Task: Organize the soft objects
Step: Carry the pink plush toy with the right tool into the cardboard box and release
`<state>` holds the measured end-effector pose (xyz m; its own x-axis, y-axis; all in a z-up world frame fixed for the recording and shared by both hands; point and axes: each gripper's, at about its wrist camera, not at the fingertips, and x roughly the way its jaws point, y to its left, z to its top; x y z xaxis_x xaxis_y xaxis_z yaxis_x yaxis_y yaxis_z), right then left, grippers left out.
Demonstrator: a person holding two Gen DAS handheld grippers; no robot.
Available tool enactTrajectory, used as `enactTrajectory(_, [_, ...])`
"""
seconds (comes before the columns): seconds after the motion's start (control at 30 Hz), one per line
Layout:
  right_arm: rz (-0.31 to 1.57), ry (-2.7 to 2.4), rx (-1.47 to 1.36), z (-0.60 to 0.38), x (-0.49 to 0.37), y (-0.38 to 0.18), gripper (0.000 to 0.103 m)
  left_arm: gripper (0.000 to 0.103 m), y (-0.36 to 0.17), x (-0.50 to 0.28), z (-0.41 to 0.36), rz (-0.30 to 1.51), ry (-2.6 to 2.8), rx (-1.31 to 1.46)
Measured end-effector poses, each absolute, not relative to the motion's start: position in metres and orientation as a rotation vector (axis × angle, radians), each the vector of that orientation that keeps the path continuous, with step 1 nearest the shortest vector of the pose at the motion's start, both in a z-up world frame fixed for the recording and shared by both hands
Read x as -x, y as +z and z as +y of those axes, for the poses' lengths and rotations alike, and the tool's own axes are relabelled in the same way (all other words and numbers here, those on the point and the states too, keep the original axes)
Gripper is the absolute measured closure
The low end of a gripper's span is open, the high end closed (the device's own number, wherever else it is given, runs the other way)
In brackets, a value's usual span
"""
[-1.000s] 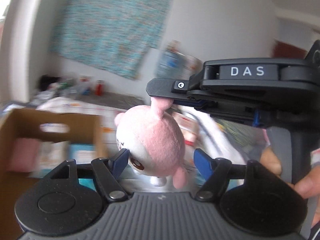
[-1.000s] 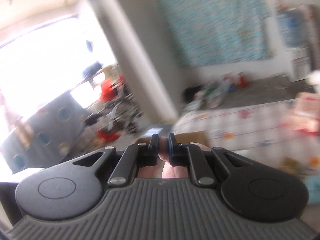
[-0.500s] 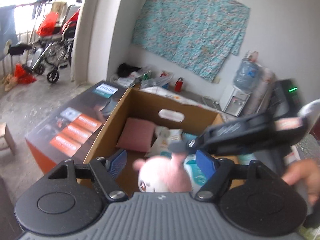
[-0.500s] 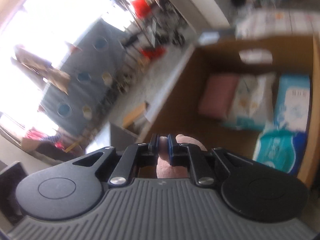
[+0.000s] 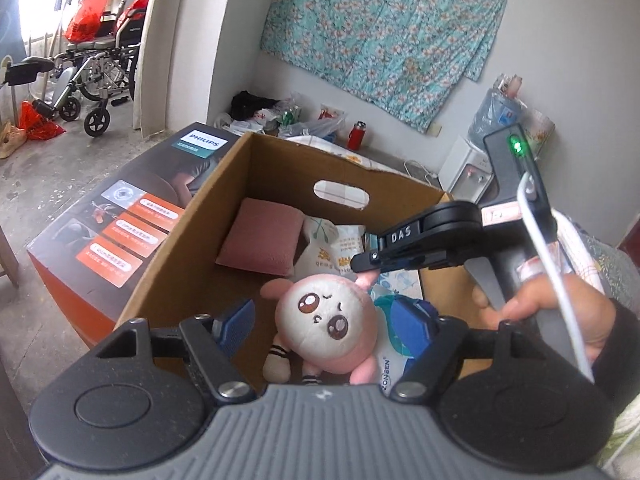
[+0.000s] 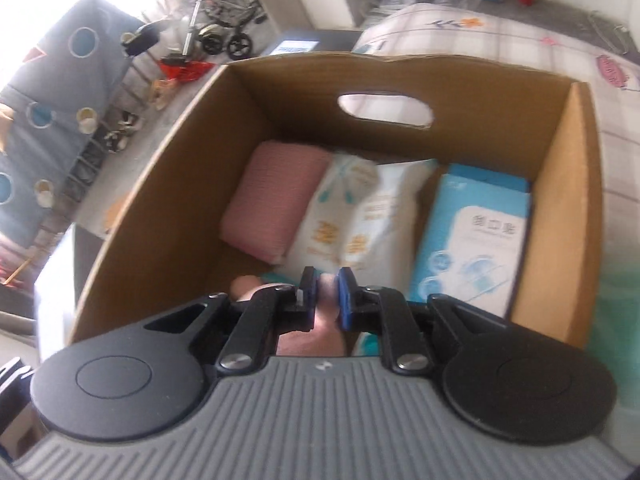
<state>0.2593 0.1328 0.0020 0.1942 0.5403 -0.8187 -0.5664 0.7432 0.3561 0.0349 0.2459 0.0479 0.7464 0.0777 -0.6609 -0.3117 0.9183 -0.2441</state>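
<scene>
A pink and white plush toy (image 5: 328, 320) hangs by one ear (image 6: 328, 296) just inside the open cardboard box (image 5: 180, 248), face towards the left wrist camera. My right gripper (image 5: 362, 266) pinches that ear from the right, and its jaws (image 6: 327, 280) are starting to open with the ear still between the pads. My left gripper (image 5: 324, 312) is open, its blue pads on either side of the toy without touching it. In the box (image 6: 160, 184) lie a pink cushion (image 6: 276, 196), a white tissue pack (image 6: 360, 216) and a blue pack (image 6: 472, 240).
A dark Philips carton (image 5: 120, 220) stands against the box's left side. Beyond the box lies a patterned bed cover (image 6: 520, 40). A wheelchair (image 5: 100, 64) stands on the floor at far left, and a water dispenser (image 5: 468, 168) at the back right wall.
Both grippers have swung down over the cardboard box. The plush toy, held by its ear, has come down from in front of the wall into the box.
</scene>
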Motion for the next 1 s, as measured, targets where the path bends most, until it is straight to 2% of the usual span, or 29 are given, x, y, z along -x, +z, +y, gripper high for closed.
enactTrajectory(0.2, [1.058,0.828,0.024,0.141,-0.258,0.005,0.083,0.027,0.039,-0.040,0.245,0.736,0.209,0.347])
enactTrajectory(0.3, [1.081,0.901,0.048,0.159,-0.256,0.003,0.079,0.027,0.034,-0.038,0.245,0.758,0.203,0.349])
enactTrajectory(0.47, [1.139,0.927,0.149,0.184,-0.252,-0.020,0.078,0.027,0.028,-0.036,0.246,0.786,0.205,0.363])
enactTrajectory(0.6, [1.157,0.919,0.103,0.179,-0.257,-0.017,0.077,0.027,0.029,-0.038,0.244,0.801,0.201,0.356])
enactTrajectory(0.8, [1.057,0.932,-0.070,0.135,-0.252,0.018,0.076,0.027,0.036,-0.041,0.228,0.761,0.142,0.339])
enactTrajectory(1.0, [0.909,0.880,-0.222,0.041,-0.226,0.061,0.072,0.027,0.042,-0.057,0.184,0.746,0.020,0.277])
